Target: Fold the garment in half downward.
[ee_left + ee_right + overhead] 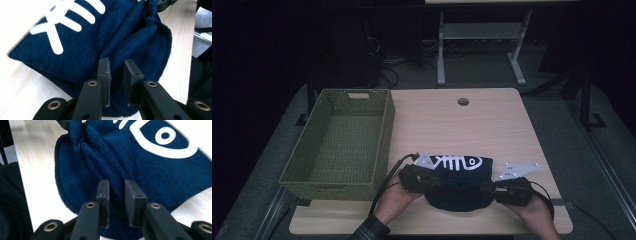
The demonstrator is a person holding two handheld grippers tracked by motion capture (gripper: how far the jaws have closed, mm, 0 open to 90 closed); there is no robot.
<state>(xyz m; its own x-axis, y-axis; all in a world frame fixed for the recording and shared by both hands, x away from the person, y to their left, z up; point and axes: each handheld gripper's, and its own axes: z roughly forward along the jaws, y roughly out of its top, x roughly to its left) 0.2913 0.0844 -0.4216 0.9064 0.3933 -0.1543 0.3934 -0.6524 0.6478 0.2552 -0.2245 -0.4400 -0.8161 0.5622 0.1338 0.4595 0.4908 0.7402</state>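
A dark blue knitted cloth (pixel 460 175) with a white fish-skeleton print lies bunched near the front edge of the wooden table (pixel 472 125). My left gripper (pixel 436 184) comes in at the cloth's left end and my right gripper (pixel 493 189) at its right end. In the left gripper view the jaws (pixel 116 62) stand close together with a raised fold of the cloth (pixel 130 42) pinched between them. The right gripper view has its jaws (pixel 117 182) clamped the same way on a twisted fold of the cloth (pixel 100 152). The cloth sags between the two grips.
A green woven basket (pixel 384 135) stands along the table's left side, right beside the left hand. A round cable hole (pixel 463 101) sits near the table's far edge. Cables trail from both grippers. A desk frame (pixel 482 45) stands on the floor beyond the table.
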